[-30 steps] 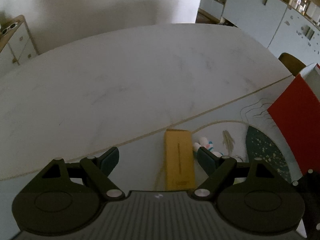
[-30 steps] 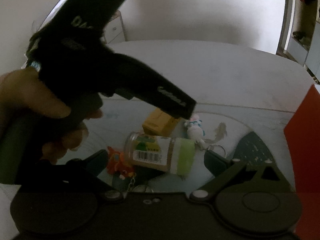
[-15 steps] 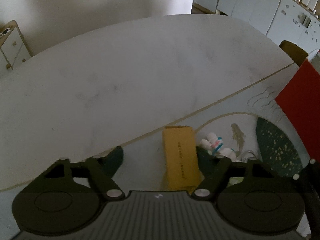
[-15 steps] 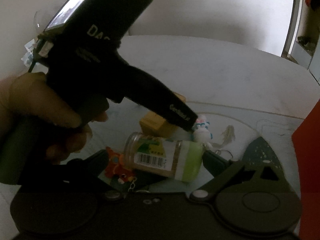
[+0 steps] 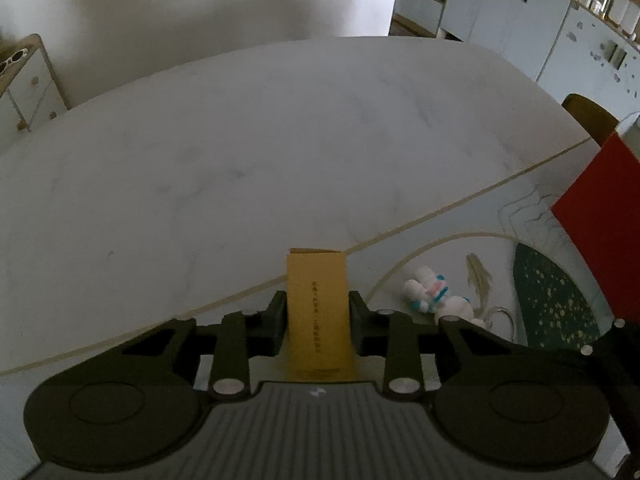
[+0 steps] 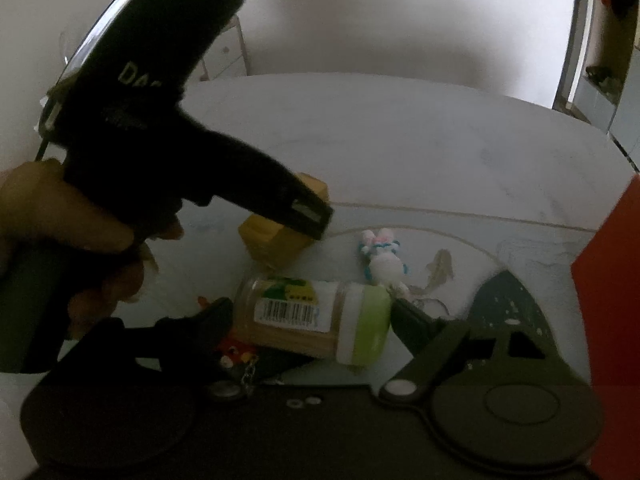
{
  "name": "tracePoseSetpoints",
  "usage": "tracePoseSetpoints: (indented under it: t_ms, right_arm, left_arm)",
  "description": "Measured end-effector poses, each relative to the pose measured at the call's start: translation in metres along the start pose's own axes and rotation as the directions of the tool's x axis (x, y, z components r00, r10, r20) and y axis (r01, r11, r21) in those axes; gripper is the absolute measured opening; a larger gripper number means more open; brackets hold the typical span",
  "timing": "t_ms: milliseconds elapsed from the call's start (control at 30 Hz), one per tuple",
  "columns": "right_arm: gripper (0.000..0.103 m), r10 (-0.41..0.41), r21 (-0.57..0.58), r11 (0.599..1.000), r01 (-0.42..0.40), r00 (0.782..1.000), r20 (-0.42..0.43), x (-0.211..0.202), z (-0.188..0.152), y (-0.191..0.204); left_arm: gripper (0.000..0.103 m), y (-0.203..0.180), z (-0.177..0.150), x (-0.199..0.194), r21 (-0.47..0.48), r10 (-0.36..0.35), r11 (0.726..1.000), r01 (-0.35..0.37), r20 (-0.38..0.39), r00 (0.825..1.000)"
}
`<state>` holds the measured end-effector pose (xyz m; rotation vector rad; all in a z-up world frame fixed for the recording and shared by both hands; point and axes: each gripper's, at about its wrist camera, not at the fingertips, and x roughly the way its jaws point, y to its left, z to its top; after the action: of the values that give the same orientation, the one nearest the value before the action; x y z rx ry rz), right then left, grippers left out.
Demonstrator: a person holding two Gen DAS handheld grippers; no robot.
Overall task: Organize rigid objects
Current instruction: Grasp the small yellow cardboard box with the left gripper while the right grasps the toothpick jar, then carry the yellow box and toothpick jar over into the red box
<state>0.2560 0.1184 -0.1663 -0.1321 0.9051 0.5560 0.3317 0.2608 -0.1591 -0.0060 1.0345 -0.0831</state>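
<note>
Your left tool (image 5: 318, 320) clamps the yellow box (image 5: 318, 312) just left of the bunny keychain (image 5: 434, 296). Your right tool (image 6: 312, 312) brackets the jar (image 6: 316, 316), jaws wide; the jar could roll away if you close off-center.

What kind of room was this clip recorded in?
Probably a home dining or kitchen area: a large white marble-look table, pale blue cupboards with jars on top, and a wooden chair back beside it.

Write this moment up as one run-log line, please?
left gripper: shut on yellow box | right gripper: open around lying green-lidded jar | bunny keychain: on mat
</note>
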Motion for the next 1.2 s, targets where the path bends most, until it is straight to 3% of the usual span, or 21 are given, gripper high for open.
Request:
tracePoseSetpoints:
  t_ms: [533,900,967,1200]
  right_arm:
    - [0.085,0.008,0.09,0.996,-0.014,0.998,0.059,-0.078,-0.013,-0.028]
    - [0.085,-0.015,0.125,0.992,0.001,0.993,0.114,-0.137,-0.027,-0.059]
    - [0.085,-0.021,0.127,0.992,0.005,0.992,0.128,-0.148,-0.03,-0.066]
    - [0.085,-0.039,0.149,0.989,0.014,0.985,0.166,-0.177,-0.041,-0.091]
  left_arm:
    - [0.03,0.002,-0.021,-0.036,-0.076,0.022,0.997,-0.02,0.029,0.999]
    - [0.029,-0.025,-0.038,-0.088,-0.052,0.004,0.999,0.0,0.082,0.997]
    - [0.02,-0.03,-0.039,-0.1,-0.059,-0.013,0.998,0.019,0.104,0.995]
    - [0.018,-0.058,-0.04,-0.131,0.003,-0.013,1.0,0.013,0.148,0.989]
